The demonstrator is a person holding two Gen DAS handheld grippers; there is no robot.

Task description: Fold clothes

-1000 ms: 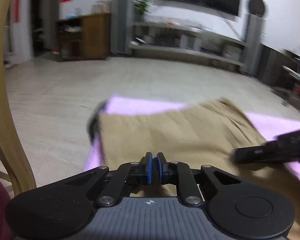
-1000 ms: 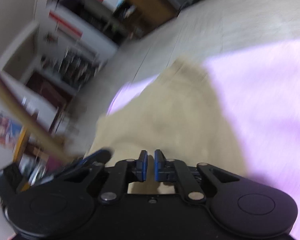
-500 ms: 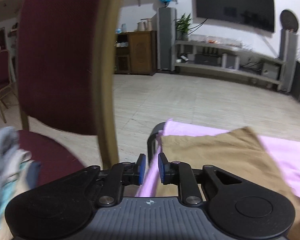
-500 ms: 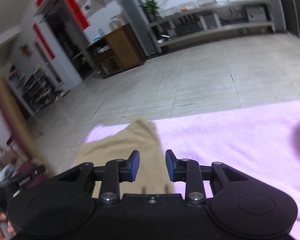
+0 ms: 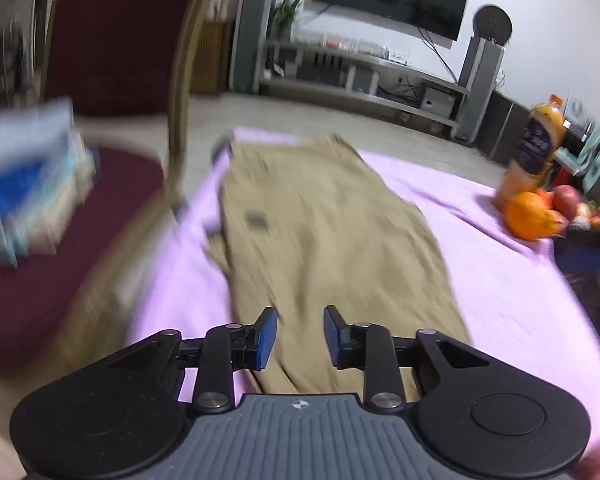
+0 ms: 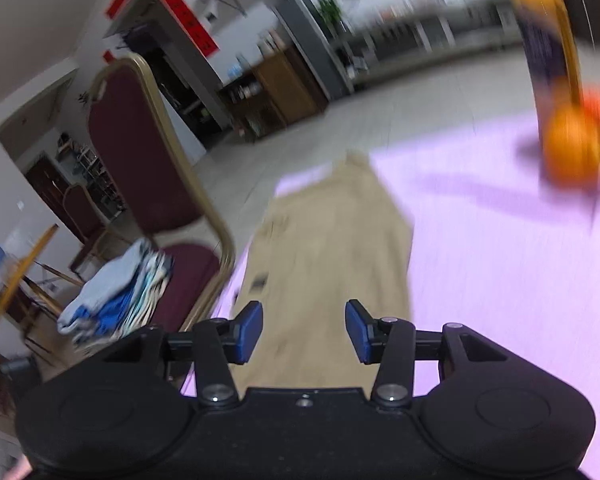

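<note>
A tan garment [image 5: 324,232], apparently trousers folded lengthwise into a long strip, is shown lying flat on a pink-covered surface [image 5: 500,280], stretching away directly ahead of both sets of fingers. The left gripper [image 5: 298,338] is seen with its fingers parted by a narrow gap and nothing between them; the cloth lies beneath and beyond the tips, untouched. The right gripper [image 6: 304,332] is shown with its fingers spreading wider, likewise empty above the near end of the strip. A maroon chair [image 6: 140,168] bearing a stack of folded clothes [image 6: 116,296] stands to the left of the fingers; an orange [image 5: 528,216] and a bottle [image 5: 536,152] stand well off to the right. The step in hand is judged to be a fresh grasp for the crosswise fold. It is best done by lowering each pair of fingers onto one near corner, pinching all layers together, and carrying both corners forward evenly so that the edges are matched. Heavy blur makes the garment's seams hard to read.
</note>
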